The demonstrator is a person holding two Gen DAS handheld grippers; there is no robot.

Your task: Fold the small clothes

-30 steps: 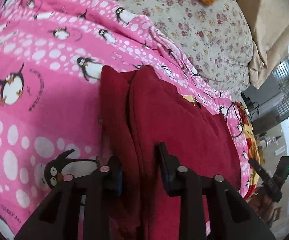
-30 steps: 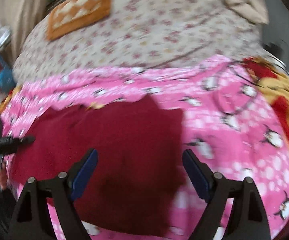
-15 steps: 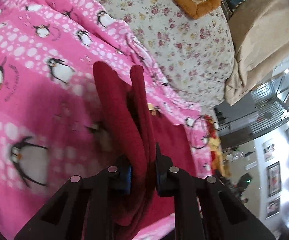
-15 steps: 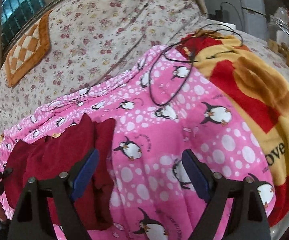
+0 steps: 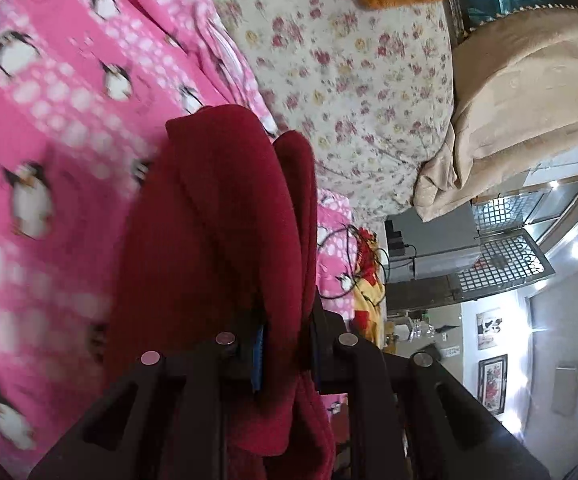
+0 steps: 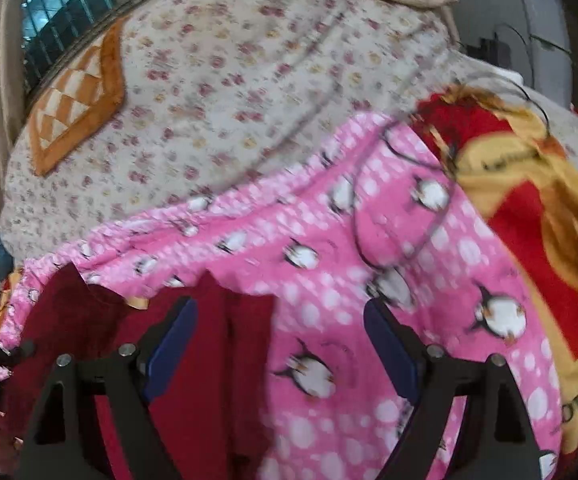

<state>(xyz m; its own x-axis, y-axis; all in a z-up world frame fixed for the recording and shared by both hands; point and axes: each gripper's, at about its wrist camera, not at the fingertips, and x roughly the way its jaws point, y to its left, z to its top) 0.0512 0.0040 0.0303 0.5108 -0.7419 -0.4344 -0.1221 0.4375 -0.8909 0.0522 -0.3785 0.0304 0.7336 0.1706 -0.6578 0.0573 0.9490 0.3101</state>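
Observation:
A dark red garment hangs bunched up from my left gripper, which is shut on its cloth and holds it above the pink penguin blanket. In the right wrist view the same red garment lies at the lower left on the pink blanket. My right gripper hovers wide open over the garment's right edge and the blanket, with nothing pinched between its blue pads. The other hand-held gripper shows dimly at the far left edge.
A floral bedspread covers the bed behind the blanket, with an orange patchwork cushion on it. A yellow and red blanket lies to the right, with a black cable loop across it. A beige curtain hangs beyond.
My left gripper closed on the red garment, lifted it off the blanket and rolled. The right gripper swung right, off the garment's middle to its edge, staying open.

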